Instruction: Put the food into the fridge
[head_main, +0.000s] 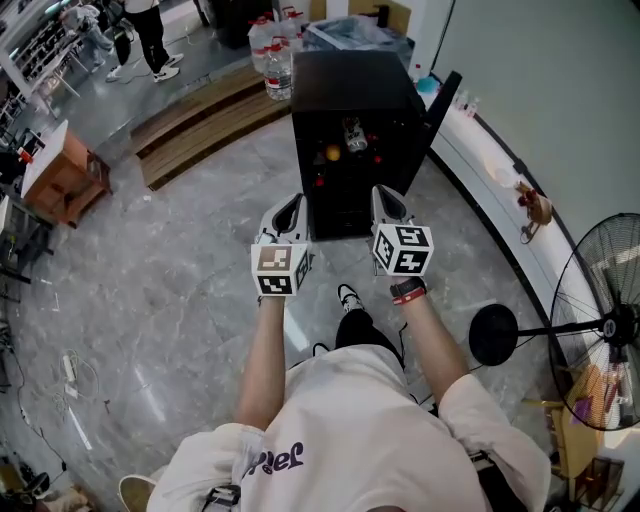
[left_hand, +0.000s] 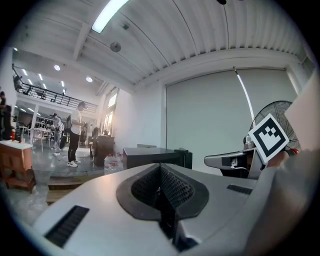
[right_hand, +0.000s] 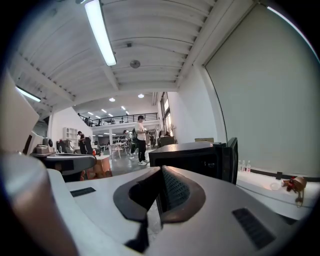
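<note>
A black mini fridge (head_main: 350, 95) stands on the floor ahead of me, its door (head_main: 443, 100) swung open to the right. Inside I see an orange fruit (head_main: 333, 153), a pale jar or pack (head_main: 354, 135) and small red items. My left gripper (head_main: 290, 203) and right gripper (head_main: 386, 197) are held side by side just in front of the fridge opening, both pointing at it. Both are shut with nothing between the jaws. In the left gripper view the pads (left_hand: 172, 187) meet; the right gripper view shows its pads (right_hand: 172, 190) pressed together as well.
Large water bottles (head_main: 275, 50) stand behind the fridge, beside low wooden steps (head_main: 200, 125). A white ledge (head_main: 500, 190) with a small toy figure (head_main: 535, 205) runs along the right wall. A standing fan (head_main: 600, 320) is at right, a wooden cabinet (head_main: 60, 175) at left. People (head_main: 150, 35) stand far back.
</note>
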